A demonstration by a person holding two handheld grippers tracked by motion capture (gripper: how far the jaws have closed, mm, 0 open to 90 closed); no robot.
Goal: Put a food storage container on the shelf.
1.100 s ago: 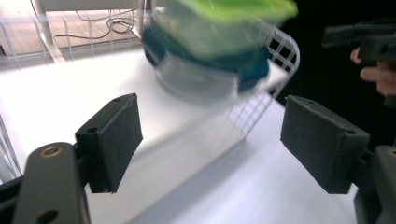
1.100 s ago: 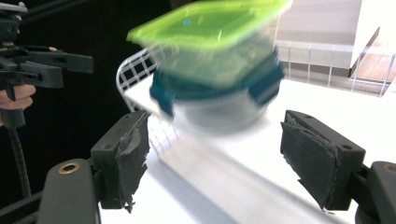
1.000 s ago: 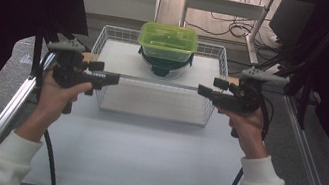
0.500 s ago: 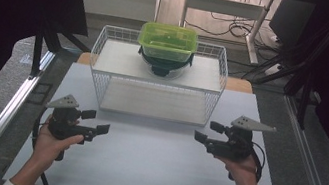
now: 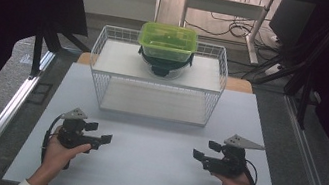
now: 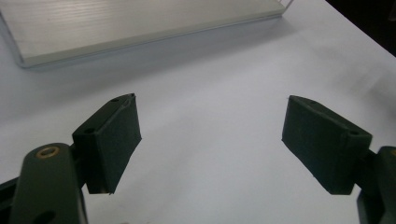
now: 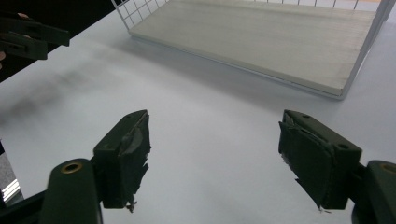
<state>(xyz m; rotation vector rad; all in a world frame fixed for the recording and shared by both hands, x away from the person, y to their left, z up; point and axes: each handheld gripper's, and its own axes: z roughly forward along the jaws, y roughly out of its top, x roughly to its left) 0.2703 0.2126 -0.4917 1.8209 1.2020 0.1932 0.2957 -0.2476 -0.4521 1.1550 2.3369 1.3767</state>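
Note:
My left gripper [image 5: 99,132] rests low over the white table [image 5: 149,171] at the near left, held in a hand. Its jaws stand wide apart with nothing between them, as the left gripper view [image 6: 210,140] confirms. My right gripper [image 5: 205,149] mirrors it at the near right, also open and empty [image 7: 215,149]. Both point inward toward the table's middle. A white wire rack [image 5: 102,87] stands at the back. On its top shelf a green lidded container [image 5: 167,41] sits on a black object [image 5: 162,64].
The rack's pale lower board [image 7: 261,42] lies ahead of the right jaws and its edge [image 6: 116,23] ahead of the left jaws. The left gripper [image 7: 28,35] shows far off in the right gripper view. Metal rails [image 5: 7,112] flank the table.
Both grippers have drawn back from the rack's front corners toward the near edge of the table and come down low. The rack and container have not moved.

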